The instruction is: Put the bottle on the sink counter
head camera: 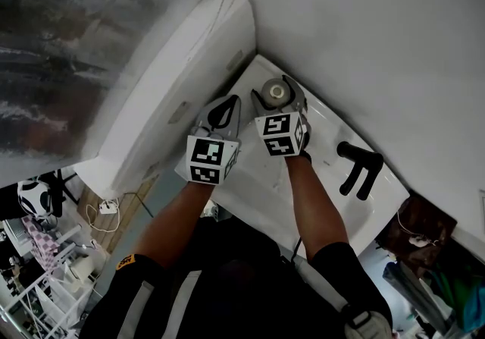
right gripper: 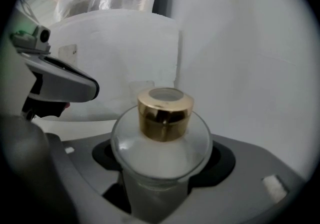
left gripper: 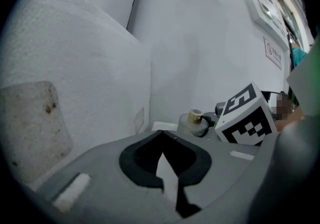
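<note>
A frosted glass bottle (right gripper: 160, 148) with a gold cap stands upright between the jaws of my right gripper (right gripper: 162, 178), which is shut on its body. In the head view the bottle (head camera: 274, 90) hangs over the far corner of the white sink counter (head camera: 254, 174), with the right gripper (head camera: 279, 102) around it. Whether its base touches the counter is hidden. Just to its left my left gripper (head camera: 222, 111) has its jaws together and holds nothing. From the left gripper view (left gripper: 167, 168) the bottle (left gripper: 194, 123) shows ahead to the right, beside the right gripper's marker cube (left gripper: 246, 116).
A black faucet (head camera: 358, 167) stands on the counter to the right of my right arm. White walls meet in the corner behind the bottle. A white boxy unit (head camera: 189, 64) borders the counter on the left. Floor clutter lies at the lower left.
</note>
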Available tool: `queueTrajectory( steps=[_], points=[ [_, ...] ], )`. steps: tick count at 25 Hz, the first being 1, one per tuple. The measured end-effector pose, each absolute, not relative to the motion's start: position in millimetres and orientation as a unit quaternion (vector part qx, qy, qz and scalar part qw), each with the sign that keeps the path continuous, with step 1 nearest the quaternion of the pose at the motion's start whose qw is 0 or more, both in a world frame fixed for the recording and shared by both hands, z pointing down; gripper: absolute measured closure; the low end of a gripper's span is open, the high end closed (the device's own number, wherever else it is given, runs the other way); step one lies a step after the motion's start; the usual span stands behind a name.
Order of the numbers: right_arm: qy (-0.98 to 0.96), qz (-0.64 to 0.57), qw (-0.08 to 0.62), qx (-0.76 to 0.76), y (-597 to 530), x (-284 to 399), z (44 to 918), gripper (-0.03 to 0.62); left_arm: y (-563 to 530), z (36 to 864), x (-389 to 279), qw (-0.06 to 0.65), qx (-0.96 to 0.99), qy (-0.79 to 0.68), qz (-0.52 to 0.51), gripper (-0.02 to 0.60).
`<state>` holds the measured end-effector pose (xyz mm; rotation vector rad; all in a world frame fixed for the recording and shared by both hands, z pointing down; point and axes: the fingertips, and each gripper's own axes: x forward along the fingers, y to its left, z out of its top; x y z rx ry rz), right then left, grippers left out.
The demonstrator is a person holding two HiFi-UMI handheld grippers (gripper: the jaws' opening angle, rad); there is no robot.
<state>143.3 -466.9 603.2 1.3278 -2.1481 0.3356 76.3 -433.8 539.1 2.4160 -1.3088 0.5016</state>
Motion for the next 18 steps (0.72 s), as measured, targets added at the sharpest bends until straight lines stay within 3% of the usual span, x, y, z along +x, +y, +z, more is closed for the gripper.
queueTrajectory(
  steps=[18],
  points=[
    [-0.787, 0.17, 0.307, 0.507, -442.9, 159.0, 601.8, 0.195, -425.4, 516.0, 78.8, 0.166, 0.864, -0.448, 0.157, 0.584]
  ],
)
